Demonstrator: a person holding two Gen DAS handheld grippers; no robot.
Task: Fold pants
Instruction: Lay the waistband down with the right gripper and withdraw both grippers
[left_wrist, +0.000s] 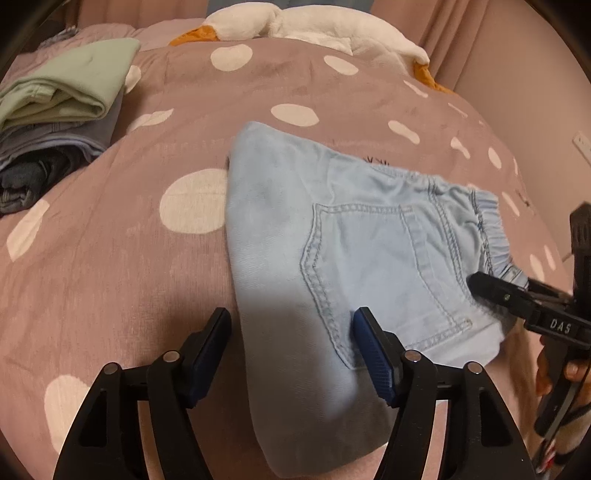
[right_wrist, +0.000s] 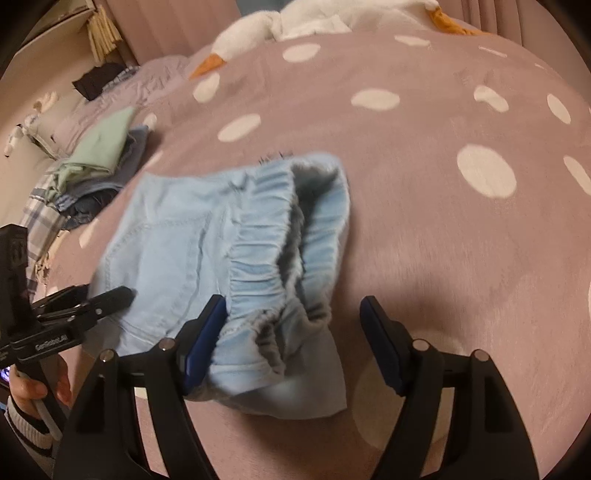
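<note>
My right gripper (left_wrist: 480, 284) body reads "DAS" in white letters. My left gripper (right_wrist: 122, 295) carries a white label, too blurred to read.

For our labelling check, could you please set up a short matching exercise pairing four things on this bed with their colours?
Things:
1. pants
2. top garment on the stack
3. bedcover
4. goose's beak

Colours:
A. orange
B. dusty pink with white dots
C. light blue
D. pale green

Pairs: 1-C, 2-D, 3-B, 4-A
</note>
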